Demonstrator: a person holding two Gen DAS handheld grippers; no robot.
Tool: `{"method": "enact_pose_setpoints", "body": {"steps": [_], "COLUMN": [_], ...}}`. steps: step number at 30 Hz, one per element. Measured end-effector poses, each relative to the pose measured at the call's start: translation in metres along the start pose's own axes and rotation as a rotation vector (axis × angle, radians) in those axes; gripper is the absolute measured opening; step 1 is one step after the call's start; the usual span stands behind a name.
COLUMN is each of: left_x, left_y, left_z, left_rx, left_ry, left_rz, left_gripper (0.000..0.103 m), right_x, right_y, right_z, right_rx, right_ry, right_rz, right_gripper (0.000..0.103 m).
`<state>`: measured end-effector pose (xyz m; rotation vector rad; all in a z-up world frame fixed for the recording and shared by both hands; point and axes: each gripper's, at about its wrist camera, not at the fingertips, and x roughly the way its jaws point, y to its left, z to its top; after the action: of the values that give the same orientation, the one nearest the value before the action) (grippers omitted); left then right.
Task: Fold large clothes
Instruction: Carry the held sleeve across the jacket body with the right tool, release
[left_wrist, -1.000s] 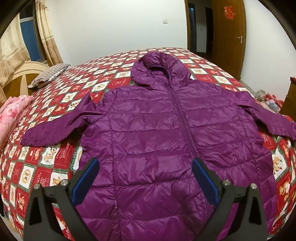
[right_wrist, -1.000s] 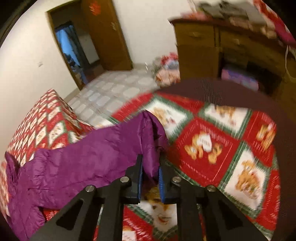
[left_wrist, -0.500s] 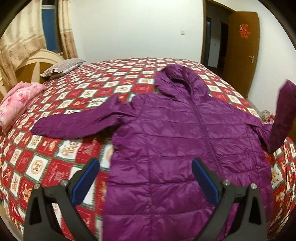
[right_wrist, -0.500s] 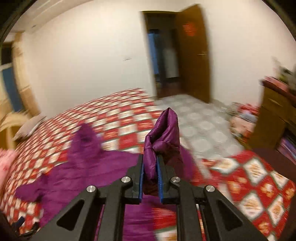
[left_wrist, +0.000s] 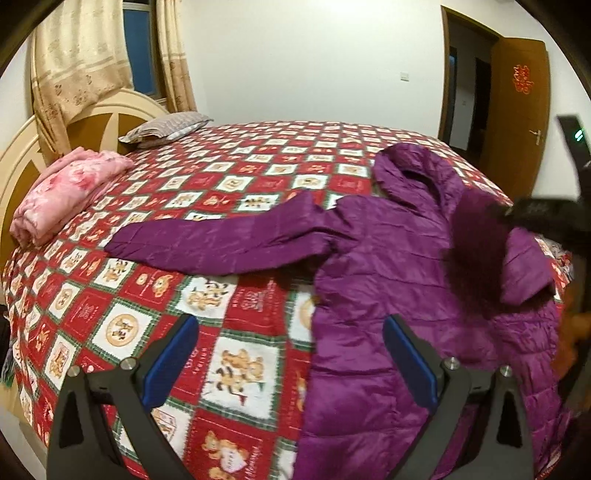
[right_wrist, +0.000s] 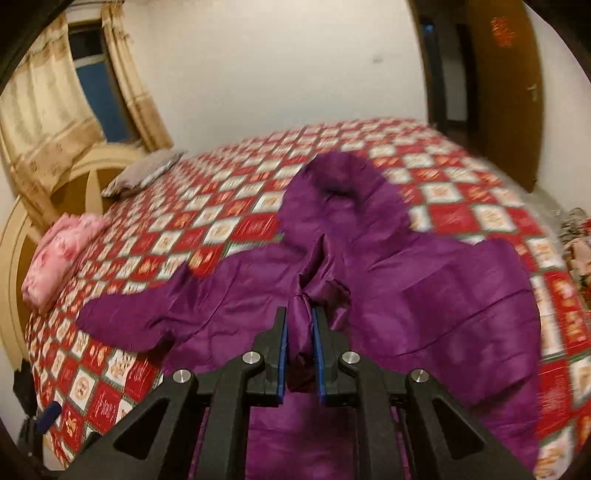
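A purple hooded puffer jacket (left_wrist: 373, 266) lies front up on the bed, hood toward the far side. Its left sleeve (left_wrist: 221, 243) stretches flat to the left. My right gripper (right_wrist: 299, 332) is shut on the cuff of the right sleeve (right_wrist: 461, 291) and holds it over the jacket's chest, below the hood (right_wrist: 343, 195). From the left wrist view that gripper (left_wrist: 495, 212) shows as a dark blur at the right with the sleeve (left_wrist: 524, 269) draped from it. My left gripper (left_wrist: 291, 354) hangs open above the jacket's lower left edge, nothing between its fingers.
The bed carries a red, white and green patterned cover (left_wrist: 122, 325). A folded pink blanket (left_wrist: 62, 192) and a striped pillow (left_wrist: 166, 129) lie by the headboard at the left. A brown door (left_wrist: 517, 122) stands open at the back right.
My right gripper swung the sleeve cuff from the bed's right edge up and over onto the jacket's chest. The left gripper drifted left, so the jacket now sits to its right.
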<state>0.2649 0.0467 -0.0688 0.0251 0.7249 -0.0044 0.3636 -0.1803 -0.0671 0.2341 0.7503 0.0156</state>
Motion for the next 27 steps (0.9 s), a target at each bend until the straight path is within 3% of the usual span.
{"method": "enact_pose_setpoints", "body": {"steps": [8,9,13,14,15,17,18,20,22,23,24,25,27], "left_x": [0.016,0.016,0.019,0.022,0.022,0.024,0.025,0.027,0.029,0.031,0.032,0.032,0.033], "left_y": [0.010,0.010,0.004,0.002,0.001,-0.001,-0.002,-0.003,-0.002,-0.003,-0.003,-0.003,-0.004], "left_z": [0.001,0.001,0.001,0.001,0.001,0.002,0.002,0.002,0.002,0.003,0.003,0.003,0.003], "left_rx": [-0.010,-0.008,0.014,0.014,0.013,0.011,0.011,0.008,0.004,0.003,0.003,0.005,0.012], "left_ry": [0.022,0.025,0.022,0.030,0.035,0.040,0.042,0.045,0.049,0.054,0.056,0.056,0.052], "left_rz": [0.028,0.027,0.029,0.024,0.020,0.007,0.006,0.009,0.016,0.020,0.022,0.023,0.035], "left_gripper": [0.101,0.101,0.101,0.101,0.102,0.102,0.102,0.102,0.101,0.101,0.101,0.101,0.102], "right_x": [0.062,0.068,0.060,0.057,0.053,0.043,0.035,0.020,0.008,0.008,0.012,0.020,0.037], "right_y": [0.037,0.038,0.032,0.033,0.032,0.027,0.022,0.010,0.002,0.001,0.001,0.001,0.007], "right_z": [-0.022,-0.023,-0.021,-0.020,-0.020,-0.018,-0.016,-0.013,-0.012,-0.012,-0.014,-0.017,-0.028], "right_rx": [-0.033,-0.018,-0.017,-0.030,-0.036,-0.030,-0.011,0.018,0.018,0.005,-0.016,-0.024,-0.015], "right_ry": [0.077,0.103,0.136,0.133,0.129,0.111,0.095,0.067,0.008,0.006,0.017,0.049,0.105], "right_rz": [0.082,0.125,0.197,0.209,0.220,0.252,0.277,0.299,0.221,0.174,0.121,0.099,0.127], "right_gripper": [0.015,0.016,0.022,0.030,0.045,0.061,0.062,0.062,0.062,0.057,0.034,0.024,0.022]}}
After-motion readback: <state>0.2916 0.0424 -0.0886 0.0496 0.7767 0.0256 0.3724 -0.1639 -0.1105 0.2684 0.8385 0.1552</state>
